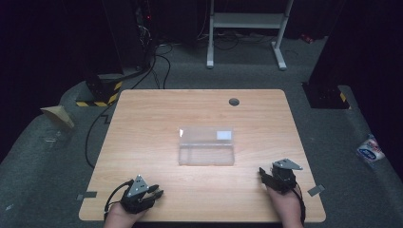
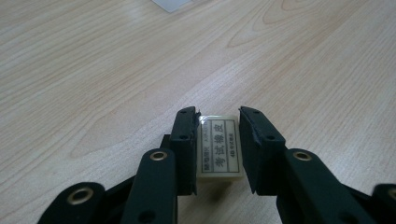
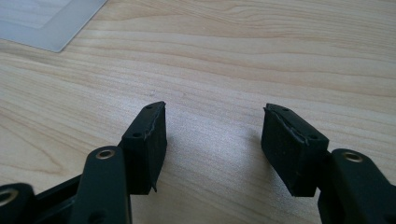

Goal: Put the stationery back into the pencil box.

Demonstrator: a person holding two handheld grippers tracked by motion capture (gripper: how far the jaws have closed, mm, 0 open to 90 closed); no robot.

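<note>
Your left claw [image 2: 218, 144] has its jaws clamped on a small cream-white rectangular eraser [image 2: 219, 148] with a printed label in dark characters; both pads press its long sides, and it lies flat on the light wood-grain counter [image 2: 116, 70]. In the high view that left claw [image 1: 151, 194] sits near the counter's front edge at about 7 o'clock from the middle, your hand coming in from the bottom. At roughly 1 o'clock from it, near the middle of the counter, lies a clear flat rectangular plastic box [image 1: 206, 146] with a small white label at its far right corner, well apart from the eraser. Your right claw [image 3: 212, 144] stands with its jaws spread and only bare wood between them. In the high view the right claw [image 1: 264, 175] rests at about 5 o'clock from the box, near its front right corner.
</note>
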